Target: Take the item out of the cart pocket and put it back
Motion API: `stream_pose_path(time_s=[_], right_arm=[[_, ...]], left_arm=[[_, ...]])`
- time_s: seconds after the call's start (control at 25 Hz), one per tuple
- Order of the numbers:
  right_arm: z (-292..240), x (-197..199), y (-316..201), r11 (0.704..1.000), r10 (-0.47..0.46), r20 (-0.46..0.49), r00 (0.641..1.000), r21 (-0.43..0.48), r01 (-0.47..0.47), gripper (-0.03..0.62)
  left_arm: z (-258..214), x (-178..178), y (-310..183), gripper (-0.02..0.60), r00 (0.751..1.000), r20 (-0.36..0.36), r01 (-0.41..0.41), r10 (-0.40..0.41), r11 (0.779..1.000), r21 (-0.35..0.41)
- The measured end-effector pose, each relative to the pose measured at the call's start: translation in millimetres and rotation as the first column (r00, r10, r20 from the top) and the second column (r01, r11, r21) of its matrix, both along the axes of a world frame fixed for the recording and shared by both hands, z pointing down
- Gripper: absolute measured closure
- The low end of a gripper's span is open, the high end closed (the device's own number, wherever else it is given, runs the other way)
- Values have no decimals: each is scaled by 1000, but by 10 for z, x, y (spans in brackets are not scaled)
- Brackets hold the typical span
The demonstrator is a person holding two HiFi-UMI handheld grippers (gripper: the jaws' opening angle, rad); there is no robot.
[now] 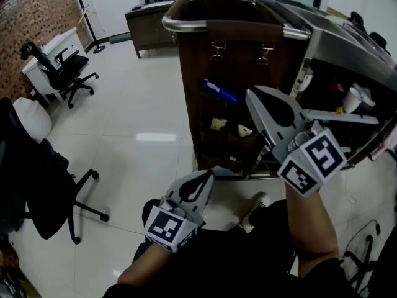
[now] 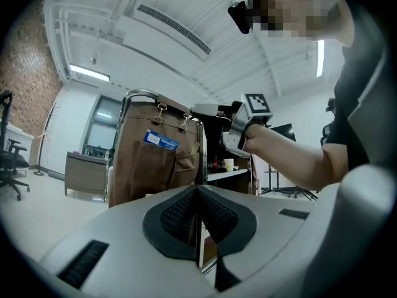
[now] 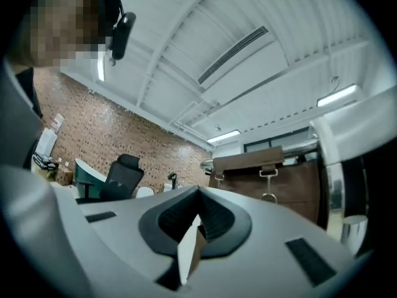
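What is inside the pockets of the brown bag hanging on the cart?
A blue packet sticks out of an upper pocket of the brown bag; two pale items show in lower pockets. Their lower parts and anything deeper are hidden by fabric.

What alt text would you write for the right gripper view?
The right tool is shut on a white-and-tan packet. Beyond it hangs the cart's brown pocket bag under a metal rail, with a brick wall and office chair at left.

floor (image 1: 142, 98): white tile | on it: cart (image 1: 198, 61), office chair (image 1: 69, 72)
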State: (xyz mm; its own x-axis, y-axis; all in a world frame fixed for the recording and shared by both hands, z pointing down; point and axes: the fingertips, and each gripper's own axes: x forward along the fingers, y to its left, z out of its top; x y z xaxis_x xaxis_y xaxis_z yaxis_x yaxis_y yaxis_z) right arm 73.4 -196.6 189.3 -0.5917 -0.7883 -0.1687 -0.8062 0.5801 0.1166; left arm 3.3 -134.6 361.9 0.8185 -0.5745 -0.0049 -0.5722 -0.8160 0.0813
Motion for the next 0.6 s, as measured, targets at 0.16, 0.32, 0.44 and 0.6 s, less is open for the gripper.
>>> stream_pose_path(time_s=[0.16, 0.32, 0.44, 0.6], right_arm=[[244, 211, 357, 999, 22, 74, 997, -31, -20, 589], [545, 325, 671, 998, 38, 140, 989, -63, -30, 589], [985, 367, 839, 987, 51, 154, 987, -160, -26, 589], [1438, 375, 937, 972, 77, 104, 992, -229, -52, 589]], left_arm=[[-4, 26, -21, 581, 1000, 5, -2, 2, 1000, 3], [33, 69, -14, 581, 1000, 13, -13, 13, 1000, -6], [82, 110, 2, 581, 999, 23, -28, 28, 999, -19], [94, 179, 18, 581, 999, 24, -43, 43, 999, -14]])
